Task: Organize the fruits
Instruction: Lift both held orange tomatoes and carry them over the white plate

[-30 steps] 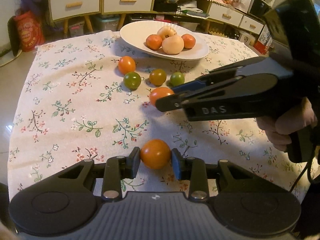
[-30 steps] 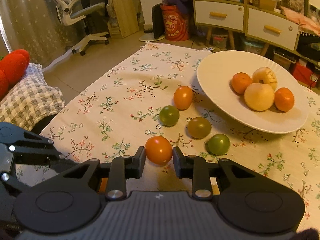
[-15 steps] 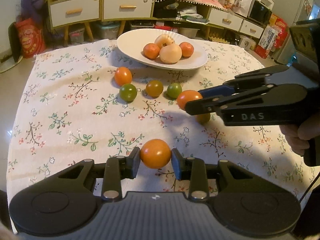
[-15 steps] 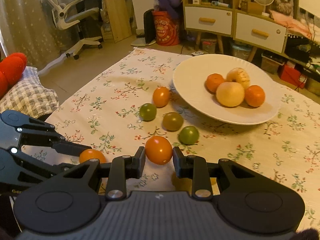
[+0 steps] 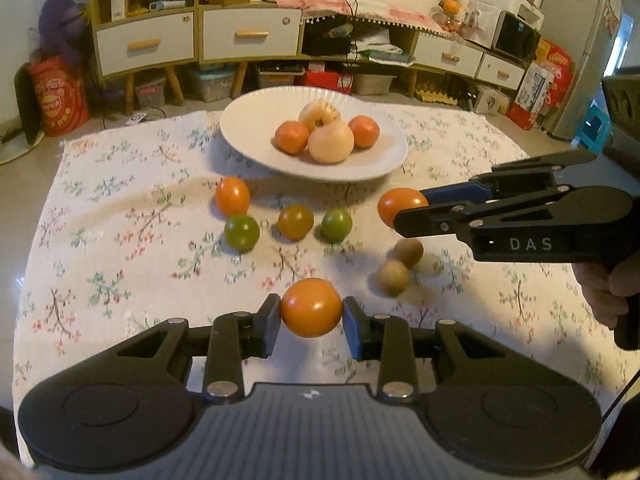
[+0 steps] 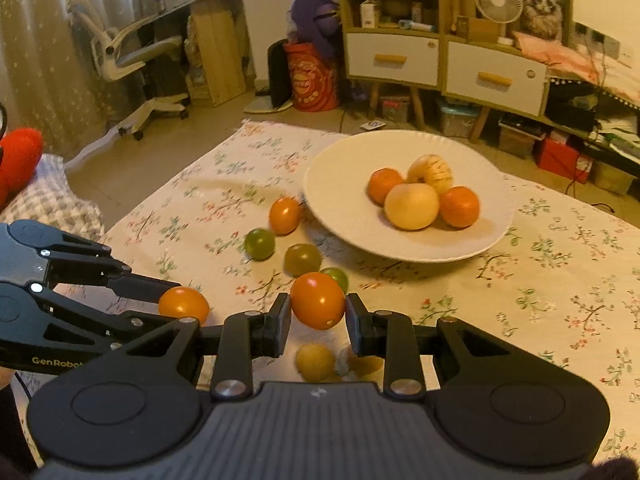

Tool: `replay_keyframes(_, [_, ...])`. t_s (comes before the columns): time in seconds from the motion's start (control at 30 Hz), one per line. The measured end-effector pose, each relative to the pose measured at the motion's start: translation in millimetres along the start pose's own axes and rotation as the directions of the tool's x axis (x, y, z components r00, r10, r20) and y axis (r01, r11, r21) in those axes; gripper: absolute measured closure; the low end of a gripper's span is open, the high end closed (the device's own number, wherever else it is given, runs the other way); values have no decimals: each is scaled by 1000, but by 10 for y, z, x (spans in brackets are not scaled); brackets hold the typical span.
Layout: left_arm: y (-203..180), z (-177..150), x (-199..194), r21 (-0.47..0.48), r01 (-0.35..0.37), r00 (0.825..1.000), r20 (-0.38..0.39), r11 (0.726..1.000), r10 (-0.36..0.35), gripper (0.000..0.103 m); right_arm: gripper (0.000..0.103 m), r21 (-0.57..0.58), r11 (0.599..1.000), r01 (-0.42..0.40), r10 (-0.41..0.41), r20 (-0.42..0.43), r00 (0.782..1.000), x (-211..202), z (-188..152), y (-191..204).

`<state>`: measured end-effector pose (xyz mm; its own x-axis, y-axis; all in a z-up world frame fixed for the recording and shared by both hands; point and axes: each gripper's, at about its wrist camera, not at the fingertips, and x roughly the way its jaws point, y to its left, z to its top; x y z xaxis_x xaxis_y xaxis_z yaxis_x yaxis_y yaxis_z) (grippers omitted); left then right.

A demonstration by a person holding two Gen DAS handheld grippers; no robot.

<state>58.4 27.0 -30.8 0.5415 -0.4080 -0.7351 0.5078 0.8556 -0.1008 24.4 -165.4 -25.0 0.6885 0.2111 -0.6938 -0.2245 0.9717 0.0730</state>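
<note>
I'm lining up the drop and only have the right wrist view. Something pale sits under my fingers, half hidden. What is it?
Observer: The left wrist view shows two small round fruits, a brown fruit and a paler fruit, touching each other on the cloth.
Operator: I only see one side of the other tomato. Is it gripped?
Observer: Yes. The left gripper has the left-hand tomato pinched between both pads.
Operator: How does my own grip look from the side?
Observer: The right gripper holds the right-hand tomato at its very fingertips, and the fruit pokes out past them, short of the plate.
</note>
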Motion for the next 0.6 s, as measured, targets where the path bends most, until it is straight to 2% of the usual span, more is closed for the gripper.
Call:
replay_keyframes(0.3, [-25,278,58,-37,-22,998,58,999,24,86,77,46,998,41,-43,39,998,-16,107,-201])
replay_keyframes(0.6, [-128,602,268,-14,-36,993,113,999,37,86,77,98,991,88,-94,61,994,106,269,-420])
